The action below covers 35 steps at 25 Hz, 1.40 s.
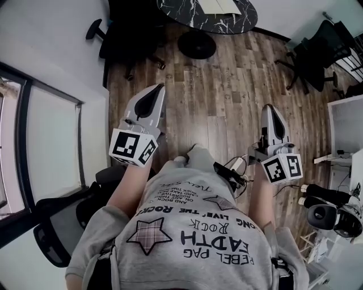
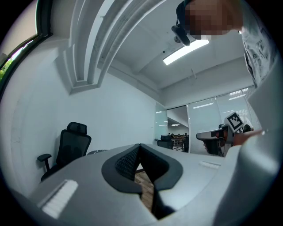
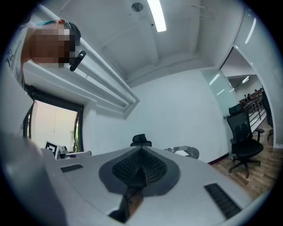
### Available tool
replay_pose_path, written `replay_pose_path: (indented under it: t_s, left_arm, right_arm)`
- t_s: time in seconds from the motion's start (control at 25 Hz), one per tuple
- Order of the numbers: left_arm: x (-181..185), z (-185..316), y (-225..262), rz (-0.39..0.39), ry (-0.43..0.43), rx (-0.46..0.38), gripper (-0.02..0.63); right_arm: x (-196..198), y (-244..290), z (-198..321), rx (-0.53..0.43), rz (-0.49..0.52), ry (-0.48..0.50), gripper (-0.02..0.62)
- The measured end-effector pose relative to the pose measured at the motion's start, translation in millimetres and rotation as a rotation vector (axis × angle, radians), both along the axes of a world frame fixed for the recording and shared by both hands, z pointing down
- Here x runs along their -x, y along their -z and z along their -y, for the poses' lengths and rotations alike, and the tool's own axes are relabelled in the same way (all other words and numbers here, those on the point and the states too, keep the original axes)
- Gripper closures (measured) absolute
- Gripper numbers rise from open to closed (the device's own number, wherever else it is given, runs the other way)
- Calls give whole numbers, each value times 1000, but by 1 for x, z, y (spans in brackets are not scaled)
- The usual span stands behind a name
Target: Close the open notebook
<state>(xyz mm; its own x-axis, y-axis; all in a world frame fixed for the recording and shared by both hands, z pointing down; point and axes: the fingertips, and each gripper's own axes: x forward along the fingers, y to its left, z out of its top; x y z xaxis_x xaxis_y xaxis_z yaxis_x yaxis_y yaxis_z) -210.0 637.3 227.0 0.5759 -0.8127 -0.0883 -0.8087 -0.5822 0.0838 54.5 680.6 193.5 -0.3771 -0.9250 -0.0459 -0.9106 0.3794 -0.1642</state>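
Note:
No notebook is plainly visible; a pale flat thing (image 1: 218,4) lies on the dark marble round table (image 1: 227,22) at the far end, too small to identify. My left gripper (image 1: 159,86) is held out level over the wooden floor, its jaws together with nothing between them (image 2: 140,148). My right gripper (image 1: 271,106) is held level beside it, jaws also together and empty (image 3: 141,150). Both are far short of the table.
Black office chairs stand at the far left (image 1: 122,34) and far right (image 1: 317,51). A white desk (image 1: 346,124) with gear lies at the right, and a mesh chair (image 1: 57,238) is behind me on the left. A glass partition (image 1: 51,141) runs along the left.

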Motion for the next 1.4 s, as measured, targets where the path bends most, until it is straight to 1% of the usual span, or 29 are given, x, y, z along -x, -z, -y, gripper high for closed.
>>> replay_pose_path:
  t_s: [0.16, 0.44, 0.6, 0.72, 1.04, 1.24, 1.4]
  left_arm:
    - [5, 16, -10, 10, 29, 23, 597]
    - [2, 57, -11, 15, 70, 19, 597]
    - [-8, 87, -9, 7, 110, 26, 597]
    - [-18, 107, -8, 11, 117, 21, 597]
    - [-43, 155, -8, 12, 177, 32, 597]
    - [-55, 177, -6, 16, 213, 27, 597]
    - [-62, 189, -7, 23, 228, 36, 597]
  right_arm:
    - [2, -5, 20, 5, 13, 20, 583]
    - [0, -12, 77, 10, 32, 75, 583]
    - [-12, -12, 116, 16, 34, 106, 583]
    - [-21, -11, 142, 16, 33, 124, 583]
    - [-55, -18, 200, 33, 56, 157, 583]
    - [-70, -21, 232, 39, 60, 196, 583]
    - [-79, -22, 251, 38, 75, 201, 583]
